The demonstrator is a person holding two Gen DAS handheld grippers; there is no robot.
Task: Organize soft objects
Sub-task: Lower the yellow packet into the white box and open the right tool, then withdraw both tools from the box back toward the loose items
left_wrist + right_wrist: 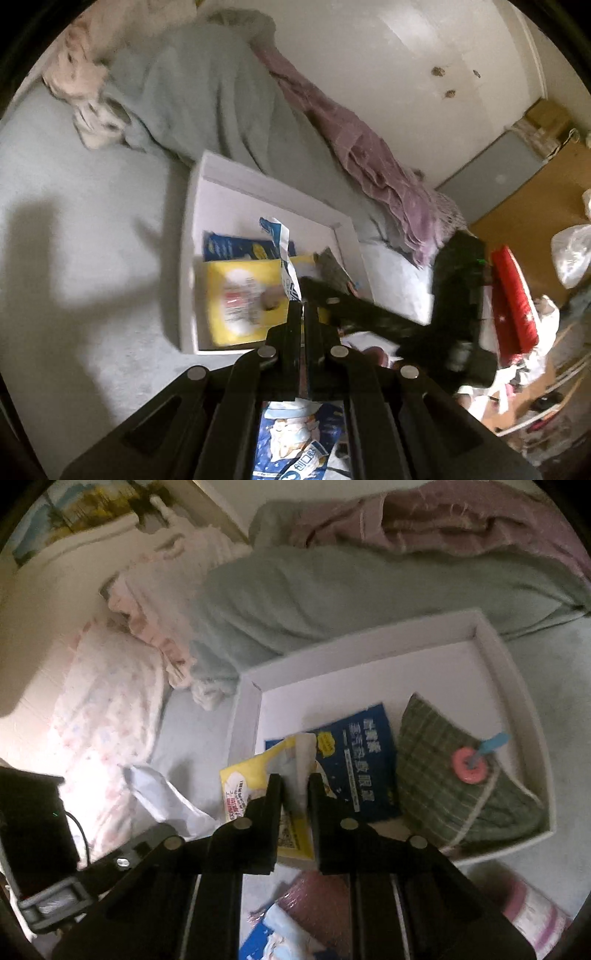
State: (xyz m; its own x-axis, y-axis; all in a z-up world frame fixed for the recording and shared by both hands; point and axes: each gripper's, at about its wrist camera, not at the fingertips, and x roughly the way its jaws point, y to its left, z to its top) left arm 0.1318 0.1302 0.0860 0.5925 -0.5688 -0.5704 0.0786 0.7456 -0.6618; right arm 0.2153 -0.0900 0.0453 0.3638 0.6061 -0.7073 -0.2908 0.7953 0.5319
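Two hand-held tools work over a white tray lying on the bed.

Right tool: jaws drawn nearly together, pinching the upper edge of a yellow packet, which stands tilted against the tray's near-left wall, partly over a dark blue packet. A green plaid pouch fills the tray's corner at 3 o'clock of this tool.

Left tool: jaws pressed together, a strip of a white-and-blue wrapper rising from its tips at 12 o'clock; whether the strip is truly clamped cannot be told. In this view the yellow packet lies at 10 o'clock of the tips, inside the tray, with the right tool reaching in from 3 o'clock.

Judged step: seating the yellow packet flat in the tray. To do it well, lower the packet until it rests on the tray floor before releasing, keep it clear of the wall, and hold the left tool out of the right one's path.
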